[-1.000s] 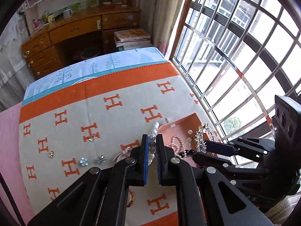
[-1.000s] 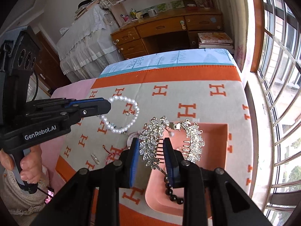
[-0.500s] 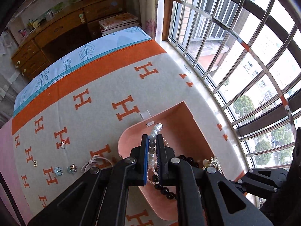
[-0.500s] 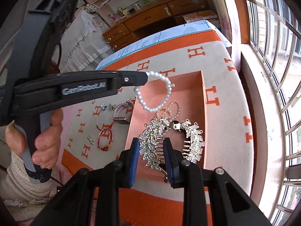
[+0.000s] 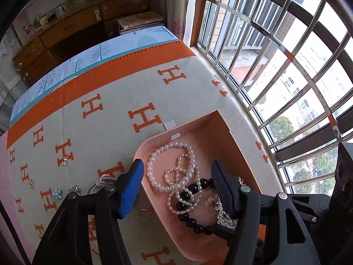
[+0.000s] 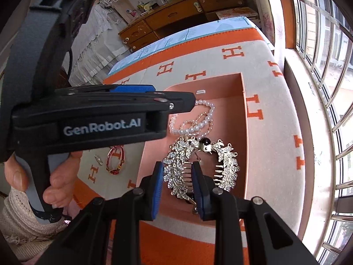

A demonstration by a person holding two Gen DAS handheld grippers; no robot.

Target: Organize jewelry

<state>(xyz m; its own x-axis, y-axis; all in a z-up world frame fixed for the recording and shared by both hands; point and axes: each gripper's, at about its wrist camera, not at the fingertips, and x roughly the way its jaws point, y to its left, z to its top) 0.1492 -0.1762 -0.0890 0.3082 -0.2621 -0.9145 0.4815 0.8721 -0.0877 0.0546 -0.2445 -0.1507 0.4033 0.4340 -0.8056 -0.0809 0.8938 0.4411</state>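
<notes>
A pink tray (image 5: 222,130) (image 6: 242,101) sits on the orange-and-cream H-patterned blanket. In it lie a white pearl bracelet (image 5: 154,165) (image 6: 209,114), a thinner pearl strand (image 5: 176,174) and a black bead bracelet (image 5: 189,218). My left gripper (image 5: 176,172) is open and empty above the pearl bracelet. My right gripper (image 6: 176,174) is shut on a rhinestone leaf hair comb (image 6: 176,167), held over the near part of the tray. The left gripper's body (image 6: 99,114) fills the left of the right wrist view.
Loose pieces lie on the blanket left of the tray: two flower earrings (image 5: 57,193), a ring (image 5: 65,158), a small gold piece (image 5: 31,183), a white cord (image 5: 101,181), a red bracelet (image 6: 115,159) and a pin (image 6: 98,160). A barred window runs along the right.
My left gripper opened and let the pearl bracelet drop into the tray. My right gripper moved the hair comb lower over the tray.
</notes>
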